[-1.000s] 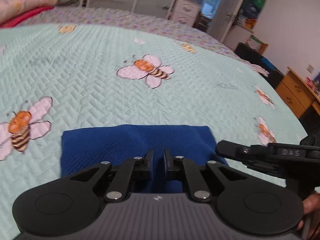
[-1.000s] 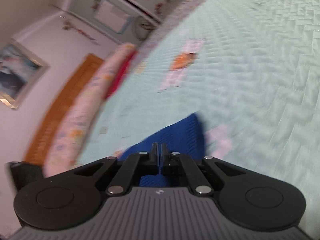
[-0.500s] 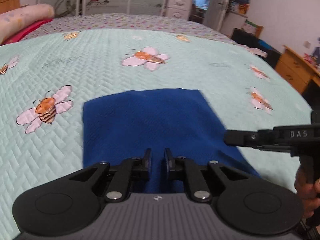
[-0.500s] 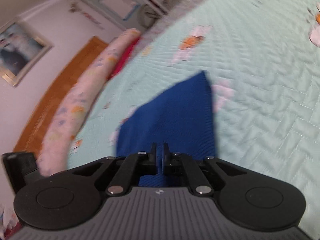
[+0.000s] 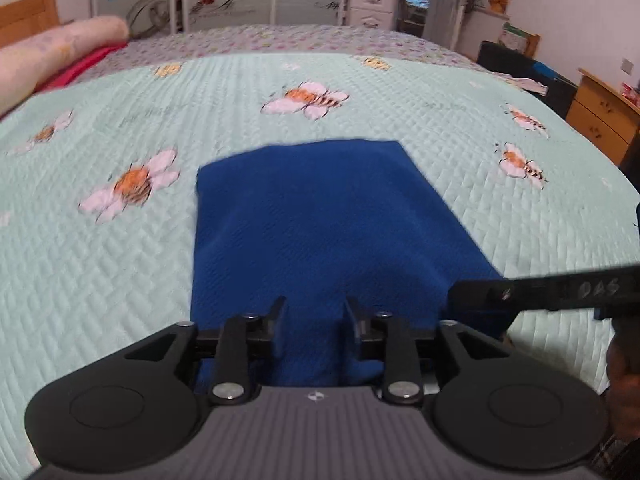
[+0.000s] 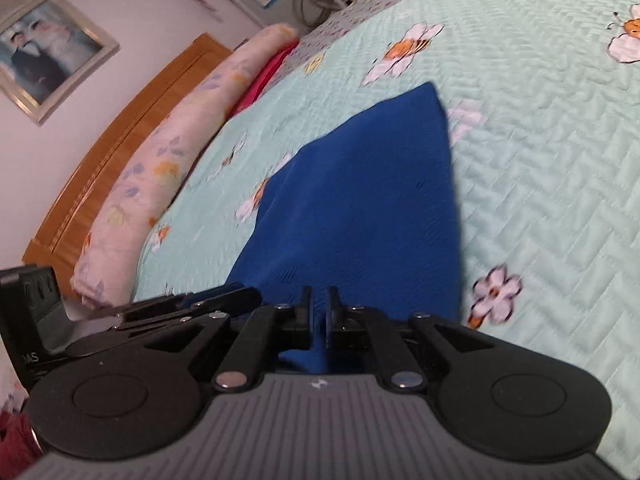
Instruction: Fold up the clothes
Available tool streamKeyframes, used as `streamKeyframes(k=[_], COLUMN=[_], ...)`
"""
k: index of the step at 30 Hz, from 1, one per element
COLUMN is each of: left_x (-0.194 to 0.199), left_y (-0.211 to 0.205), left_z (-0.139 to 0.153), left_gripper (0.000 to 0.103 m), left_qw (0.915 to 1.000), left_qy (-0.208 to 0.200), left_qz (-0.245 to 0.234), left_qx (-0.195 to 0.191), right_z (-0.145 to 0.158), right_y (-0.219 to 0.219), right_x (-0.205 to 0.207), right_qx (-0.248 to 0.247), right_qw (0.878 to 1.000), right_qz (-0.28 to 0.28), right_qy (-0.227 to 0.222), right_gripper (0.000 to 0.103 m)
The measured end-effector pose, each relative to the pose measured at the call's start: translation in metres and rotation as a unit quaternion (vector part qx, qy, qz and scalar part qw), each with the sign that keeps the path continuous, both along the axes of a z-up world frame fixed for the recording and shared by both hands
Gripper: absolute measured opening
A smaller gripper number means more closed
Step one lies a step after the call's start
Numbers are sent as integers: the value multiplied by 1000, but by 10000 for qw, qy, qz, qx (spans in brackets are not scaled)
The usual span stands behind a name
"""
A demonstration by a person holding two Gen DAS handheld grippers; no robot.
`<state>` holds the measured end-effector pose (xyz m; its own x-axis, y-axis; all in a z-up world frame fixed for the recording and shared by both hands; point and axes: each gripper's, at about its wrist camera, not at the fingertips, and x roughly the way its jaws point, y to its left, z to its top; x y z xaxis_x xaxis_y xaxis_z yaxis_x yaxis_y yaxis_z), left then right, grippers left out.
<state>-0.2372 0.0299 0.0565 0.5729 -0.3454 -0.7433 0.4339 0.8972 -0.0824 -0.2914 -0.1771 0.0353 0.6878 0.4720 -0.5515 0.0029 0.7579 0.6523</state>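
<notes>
— Where is the cloth?

— The blue cloth (image 5: 320,216) lies spread on the bed cover (image 5: 100,280), which is pale green with bees printed on it. Its far edge stops just short of the bee (image 5: 306,98) in the middle of the cover, and its near edge is lifted toward both tools.

— What is the left gripper (image 5: 314,316) doing?

— Its fingers stand apart, with the near edge of the cloth running between them. I cannot tell whether either finger touches the fabric.

— And the right gripper (image 6: 319,312)?

— Its fingers are nearly pressed together, pinching a thin fold of the cloth's near edge. From there the cloth rises off the cover and slopes away toward the long pillow (image 6: 160,152) by the wooden headboard (image 6: 120,136).

— How do the two tools sit?

— Close beside each other at the cloth's near edge; in the left view the right one reaches in over the cloth's near right corner.
</notes>
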Motion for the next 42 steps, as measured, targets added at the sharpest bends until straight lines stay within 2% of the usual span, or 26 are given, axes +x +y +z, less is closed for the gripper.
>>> streamKeyframes(k=[2, 5, 7, 10, 12, 14, 16, 19, 21, 23, 25, 27, 29, 30, 32, 42], left_x=[3, -1, -4, -11, -12, -13, -15, -16, -17, -17, -18, -21, -23, -21, -17, -17], left_y=[6, 7, 8, 14, 17, 18, 18, 15, 12, 8, 3, 0, -3, -3, -4, -5], left_z=[-15, -12, -5, 3, -7, -16, -11, -2, 7, 16, 25, 35, 44, 46, 49, 49], left_gripper=[33, 33, 33, 35, 36, 36, 37, 41, 57, 64, 64, 66, 70, 74, 74, 74], left_qw=[9996, 9997, 9997, 9997, 9994, 9988, 9986, 9961, 9929, 9876, 9842, 9843, 9841, 9826, 9789, 9727], left_qy=[221, 122, 108, 106, 242, 362, 375, 609, 814, 1044, 1192, 1168, 1107, 1142, 1294, 1564], left_qz=[194, 187, 205, 201, 233, 281, 316, 553, 786, 1046, 1126, 1126, 1154, 1192, 1255, 1469], left_qx=[-7, -44, -46, -73, 75, 192, 205, 311, 374, 539, 675, 703, 779, 853, 964, 885], right_z=[-11, -9, -5, 5, 1, -3, 5, 26, 40, 55, 68, 80, 90, 93, 100, 112], right_y=[4, 3, 1, -7, -6, 0, 6, 25, 38, 50, 60, 67, 71, 73, 75, 77], right_x=[4, 1, -2, -13, -14, -12, -11, -5, -2, 1, 7, 13, 15, 15, 16, 15], right_qx=[-303, -126, -6, 152, -93, -461, -635, -1154, -1538, -1917, -2238, -2387, -2431, -2473, -2586, -2586], right_qw=[9991, 9995, 9996, 9993, 9992, 9978, 9968, 9914, 9858, 9783, 9693, 9634, 9617, 9607, 9577, 9580], right_qz=[-53, -160, -232, -340, -312, -172, -161, -52, 29, -1, -7, 10, 33, 19, 23, 176], right_qy=[304, 223, 153, 21, 218, 439, 465, 614, 678, 785, 1019, 1218, 1266, 1261, 1262, 1227], right_gripper=[0, 0, 6, 7, 20, 14, 16, 31, 56, 68, 69, 69, 69, 70, 70, 70])
